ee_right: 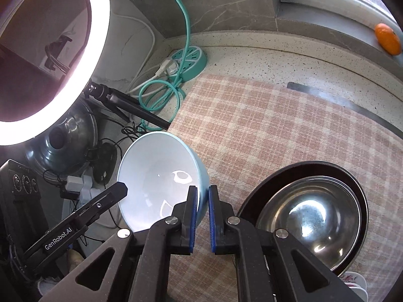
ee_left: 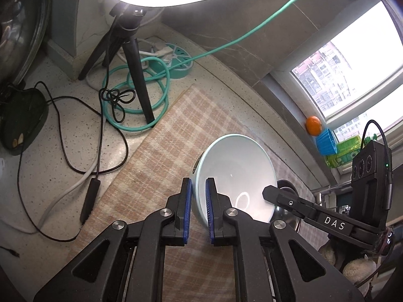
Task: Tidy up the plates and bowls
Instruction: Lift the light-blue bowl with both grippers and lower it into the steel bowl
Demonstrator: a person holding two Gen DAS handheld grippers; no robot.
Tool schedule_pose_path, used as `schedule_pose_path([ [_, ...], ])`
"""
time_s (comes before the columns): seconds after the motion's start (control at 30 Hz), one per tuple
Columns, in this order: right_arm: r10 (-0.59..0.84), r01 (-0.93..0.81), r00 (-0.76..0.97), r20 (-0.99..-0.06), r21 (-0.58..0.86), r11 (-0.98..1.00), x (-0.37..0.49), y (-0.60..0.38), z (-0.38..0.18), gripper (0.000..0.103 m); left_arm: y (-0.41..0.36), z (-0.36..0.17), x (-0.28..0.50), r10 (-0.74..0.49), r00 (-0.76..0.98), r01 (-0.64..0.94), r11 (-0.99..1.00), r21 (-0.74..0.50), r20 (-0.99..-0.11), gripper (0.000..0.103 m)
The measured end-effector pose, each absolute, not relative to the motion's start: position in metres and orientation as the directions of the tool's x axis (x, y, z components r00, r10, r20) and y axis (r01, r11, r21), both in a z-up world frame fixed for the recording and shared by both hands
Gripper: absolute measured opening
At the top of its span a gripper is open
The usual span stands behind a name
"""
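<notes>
A pale blue bowl hangs tilted over the checked cloth, held from two sides. My left gripper is shut on its left rim, blue pads on either side of the wall. My right gripper is shut on the opposite rim of the same bowl. One of the right gripper's fingers shows at the bowl's right edge in the left wrist view. A steel bowl sits inside a dark plate on the cloth, to the right of my right gripper.
A lit ring light on a black tripod stands at the back left, with a coiled teal cable and a round power strip. An orange and a blue cup sit on the window sill. A pot lid leans at the left.
</notes>
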State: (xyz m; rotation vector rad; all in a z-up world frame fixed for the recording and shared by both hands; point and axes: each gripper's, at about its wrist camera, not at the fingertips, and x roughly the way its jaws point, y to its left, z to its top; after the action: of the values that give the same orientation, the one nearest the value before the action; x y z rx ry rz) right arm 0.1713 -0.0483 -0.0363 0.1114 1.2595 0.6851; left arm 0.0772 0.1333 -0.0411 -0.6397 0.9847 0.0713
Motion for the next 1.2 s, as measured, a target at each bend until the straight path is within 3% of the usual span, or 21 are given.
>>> schedule_pose_path([
  [0.5, 0.531, -0.327, 0.221, -0.818, 0.451, 0.831, 0.162, -0.127, -0.013, 0.008, 0.076, -0.015, 0.096, -0.303, 0.574, -0.184, 0.857, -0.481, -0.760, 0.009],
  [1.2, 0.465, -0.203, 0.237, -0.853, 0.425, 0.882, 0.160, -0.202, -0.044, 0.008, 0.010, -0.042, 0.121, -0.381, 0.460, -0.094, 0.877, -0.471, -0.802, 0.009],
])
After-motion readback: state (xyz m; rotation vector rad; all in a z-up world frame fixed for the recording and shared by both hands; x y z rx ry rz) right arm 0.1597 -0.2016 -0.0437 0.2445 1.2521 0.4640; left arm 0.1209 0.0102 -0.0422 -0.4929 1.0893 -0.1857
